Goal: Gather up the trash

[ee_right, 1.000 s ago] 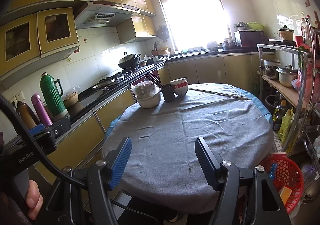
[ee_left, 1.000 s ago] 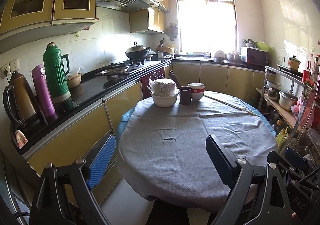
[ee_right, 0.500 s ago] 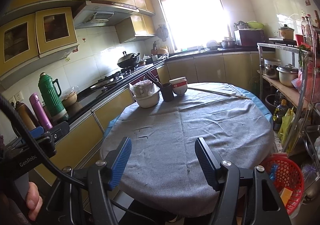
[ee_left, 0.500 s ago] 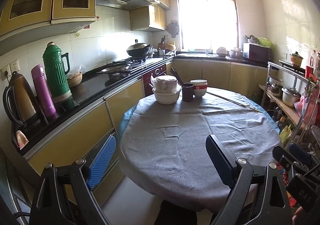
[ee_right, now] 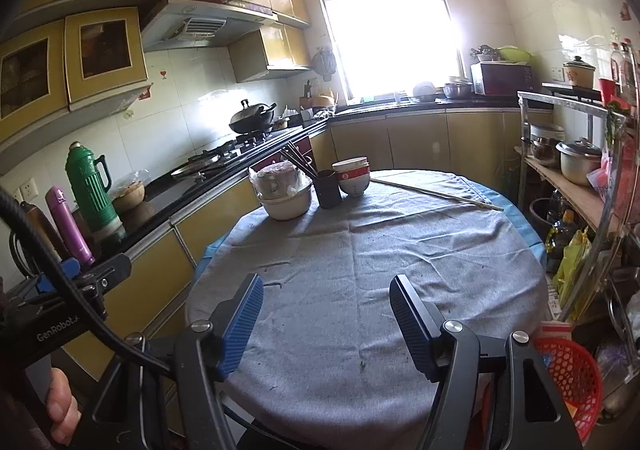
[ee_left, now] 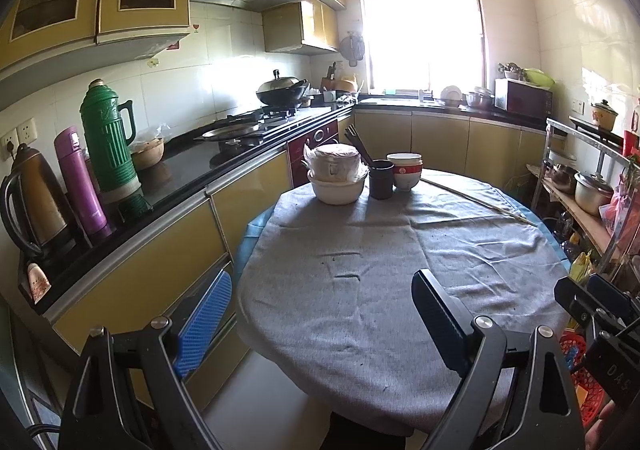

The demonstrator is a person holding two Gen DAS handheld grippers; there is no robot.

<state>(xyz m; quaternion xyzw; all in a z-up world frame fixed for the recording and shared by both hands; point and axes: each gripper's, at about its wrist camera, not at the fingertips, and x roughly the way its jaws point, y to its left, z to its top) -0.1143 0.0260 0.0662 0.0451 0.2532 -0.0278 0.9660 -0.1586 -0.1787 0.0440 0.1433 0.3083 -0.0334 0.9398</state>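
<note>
Left wrist view first: the only writing you can read is "DAS" in pale letters on the dark body of your right gripper (ee_left: 608, 330), which pokes in at the lower right edge. Your left gripper (ee_left: 320, 322) hangs with its jaws spread wide, blue pads (ee_left: 204, 322) facing each other across an empty gap, touching nothing. Its left finger sits over the cabinet front, its right finger over the near part of the table (ee_left: 256, 218). On the grey cloth (ee_left: 400, 270) ahead of the fingers lie a few tiny dark specks, too small to identify. At the far side stand a stack of white bowls (ee_left: 336, 178), a dark cup (ee_left: 381, 180) with chopsticks, and a red-banded bowl (ee_left: 406, 170), all well apart from the gripper. A thin stick (ee_left: 476, 202) lies along the far right rim. Part of a red basket (ee_left: 572, 346) shows below the table's right edge, behind the right gripper.

Right wrist view: "GenRobot" is printed in white on the left gripper's (ee_right: 60, 326) body at the lower left, with your hand (ee_right: 60, 406) under it. Your right gripper (ee_right: 326, 324) is likewise wide open and empty, both fingers over the cloth (ee_right: 360, 262) near the table's (ee_right: 216, 246) front edge. A small green fleck (ee_right: 362, 364) lies on the cloth between the fingers, just below the tips. The red basket (ee_right: 568, 374) sits on the floor just right of the right finger, a red-and-white carton at its rim. The bowls (ee_right: 286, 194), cup (ee_right: 328, 188) and stick (ee_right: 436, 194) stay far across the table.
</note>
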